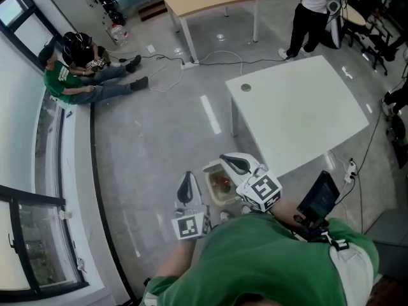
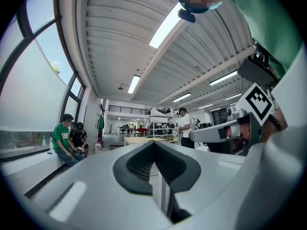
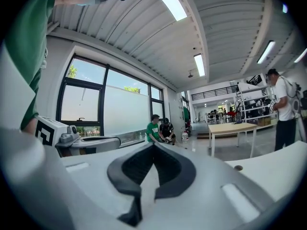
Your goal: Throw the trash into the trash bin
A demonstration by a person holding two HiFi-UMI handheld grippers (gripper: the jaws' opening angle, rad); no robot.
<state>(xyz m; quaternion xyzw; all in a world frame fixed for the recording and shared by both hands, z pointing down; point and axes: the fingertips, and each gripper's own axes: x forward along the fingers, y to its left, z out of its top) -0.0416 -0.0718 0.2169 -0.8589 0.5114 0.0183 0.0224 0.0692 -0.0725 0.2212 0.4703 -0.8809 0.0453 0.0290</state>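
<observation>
Trash, apparently a reddish item [image 1: 222,182], lies inside the trash bin [image 1: 211,195], which stands on the floor just below and between the left gripper [image 1: 186,189] and the right gripper [image 1: 234,164]. Both grippers have their jaws pressed together, holding nothing. The disposal step appears complete; the next move likely calls only for drawing both grippers clear.

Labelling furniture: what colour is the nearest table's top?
White table top; head view shows it best.
</observation>
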